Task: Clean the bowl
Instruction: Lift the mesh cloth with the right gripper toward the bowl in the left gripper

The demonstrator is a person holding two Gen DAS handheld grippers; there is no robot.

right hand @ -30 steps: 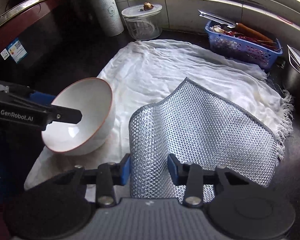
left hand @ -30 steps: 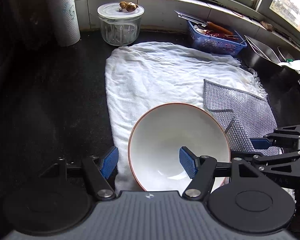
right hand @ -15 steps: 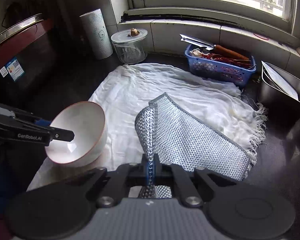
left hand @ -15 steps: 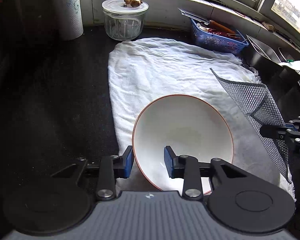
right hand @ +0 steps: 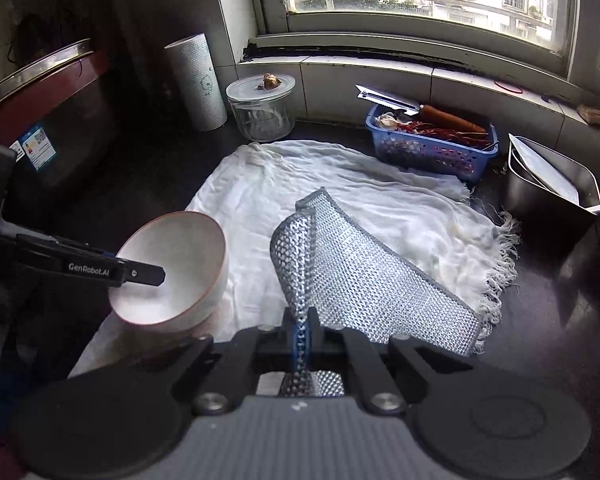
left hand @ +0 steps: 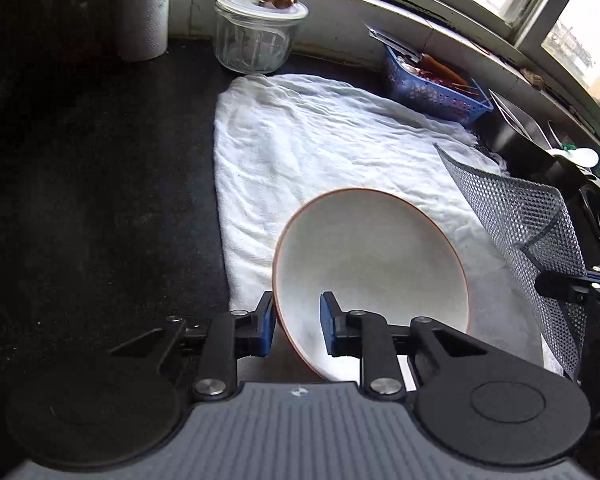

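Nearest us, our left tongs (left hand: 296,330) pinch the near rim of the white bowl (left hand: 372,264), one blue pad outside the wall and one inside. The bowl is tilted, its mouth turned up and away from us, and sits at the near edge of the white towel (left hand: 320,136). Our right tongs (right hand: 301,340) are pressed together on a fold of the silver mesh cloth (right hand: 364,276), which is raised at the pinched end while its far end trails on the towel, just right of the bowl and apart from it. The towel covers the dark surface (left hand: 100,168). Farther back stand a lidded glass jar (right hand: 262,110), a paper roll (right hand: 198,80) and a blue basket (right hand: 432,146) under the window.
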